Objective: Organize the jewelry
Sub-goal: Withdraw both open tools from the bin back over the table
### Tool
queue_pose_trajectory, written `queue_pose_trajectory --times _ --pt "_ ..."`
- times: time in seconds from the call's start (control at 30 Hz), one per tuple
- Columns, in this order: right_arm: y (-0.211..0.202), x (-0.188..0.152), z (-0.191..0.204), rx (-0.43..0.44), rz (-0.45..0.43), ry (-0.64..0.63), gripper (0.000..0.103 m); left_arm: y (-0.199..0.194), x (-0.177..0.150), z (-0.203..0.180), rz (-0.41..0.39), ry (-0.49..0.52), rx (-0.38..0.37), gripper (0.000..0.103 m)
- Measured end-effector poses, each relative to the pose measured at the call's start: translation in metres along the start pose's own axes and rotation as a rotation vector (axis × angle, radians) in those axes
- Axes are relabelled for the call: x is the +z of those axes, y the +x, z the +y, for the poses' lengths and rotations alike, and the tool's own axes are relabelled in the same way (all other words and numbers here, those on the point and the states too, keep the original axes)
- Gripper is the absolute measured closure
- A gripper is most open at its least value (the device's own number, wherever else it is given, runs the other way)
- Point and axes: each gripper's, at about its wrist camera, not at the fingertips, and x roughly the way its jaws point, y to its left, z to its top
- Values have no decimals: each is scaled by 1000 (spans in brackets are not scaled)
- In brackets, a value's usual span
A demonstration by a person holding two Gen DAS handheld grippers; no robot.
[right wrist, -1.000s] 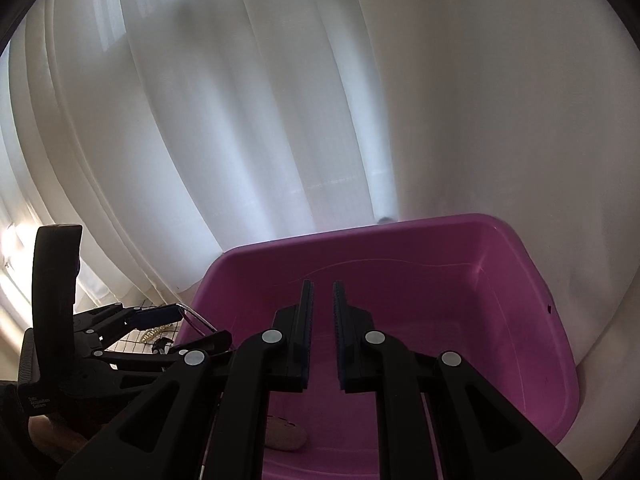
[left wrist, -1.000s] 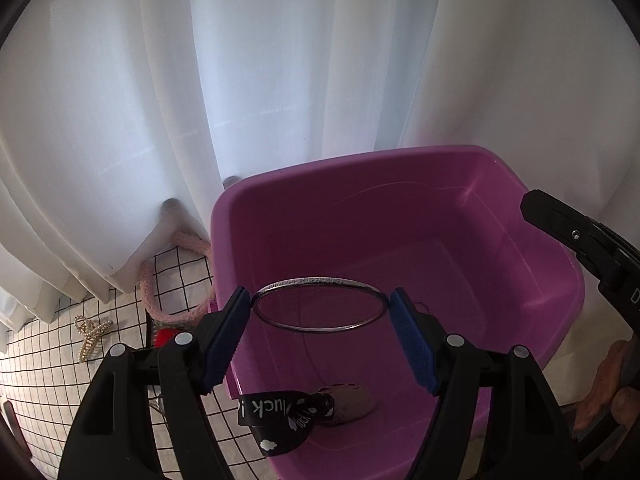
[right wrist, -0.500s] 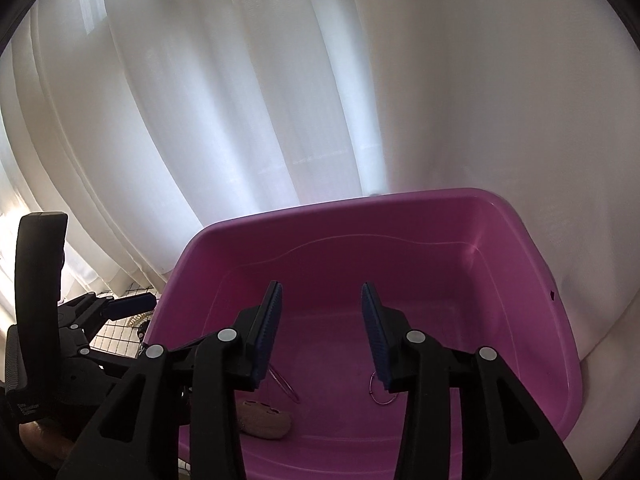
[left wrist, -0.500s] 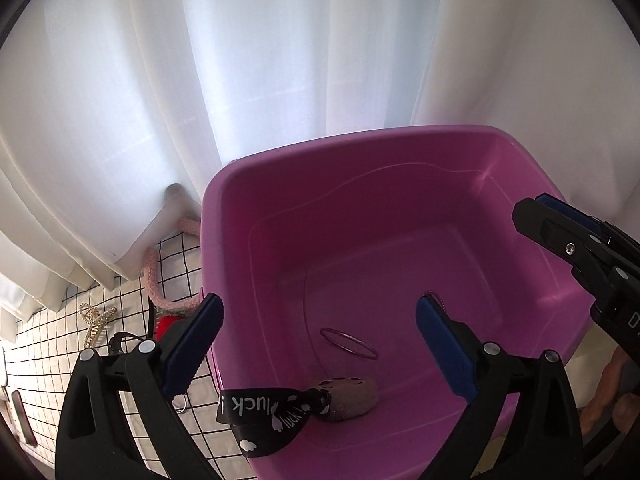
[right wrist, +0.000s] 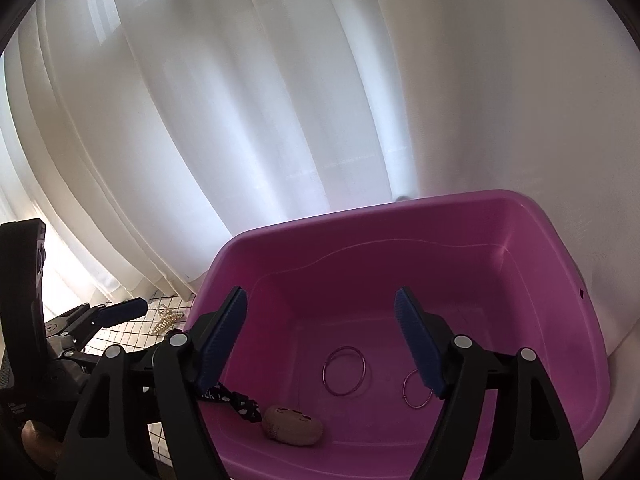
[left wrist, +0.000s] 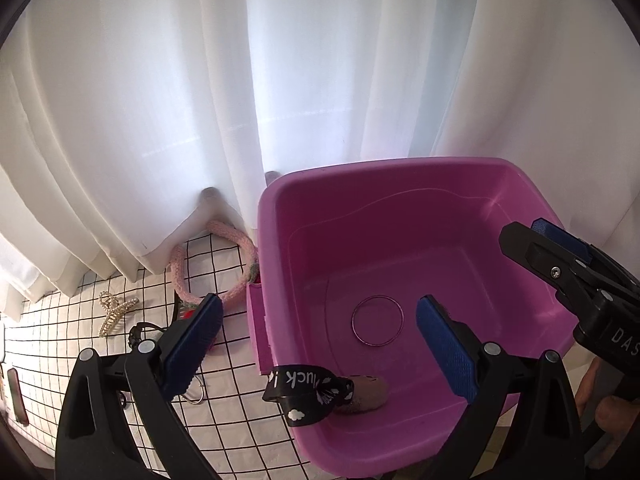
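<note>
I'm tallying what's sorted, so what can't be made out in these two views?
- Smaller ring, right wrist view: partly covered by the right gripper's finger.
- Black ribbon, left wrist view: its printed lettering is folded and unreadable.
- Pink cord on the grid cloth: its far end disappears under the curtain.
- Small ring beside the tub: half hidden behind the left gripper's finger.

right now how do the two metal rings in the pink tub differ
The bigger ring lies near the middle of the tub's floor, in full view; the smaller ring lies further right, partly hidden behind a pad of the right tongs. The bigger ring is a plain closed hoop; the smaller ring's shape is harder to tell. Both are thin metal, lie flat on the floor, apart, and nothing holds them.
</note>
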Motion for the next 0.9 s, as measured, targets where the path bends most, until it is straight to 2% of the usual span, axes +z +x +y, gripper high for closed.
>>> queue_pose_trajectory --times 0.2,0.37,0.6,0.8,0.9 --pt "19 2 15 -2 83 11 27 -27 -8 39 -42 -85 26 8" --pt "21 4 38 18 85 5 27 -52 -16 83 -79 -157 81 6" --pt "20 0 94 87 65 -82 25 -76 -41 153 -103 -240 168 6" --pt "6 -21 144 159 30 -117 21 -83 -82 207 -82 -284 249 6" --pt "3 -34 167 180 29 -130 21 -84 -101 234 -48 -291 265 6"
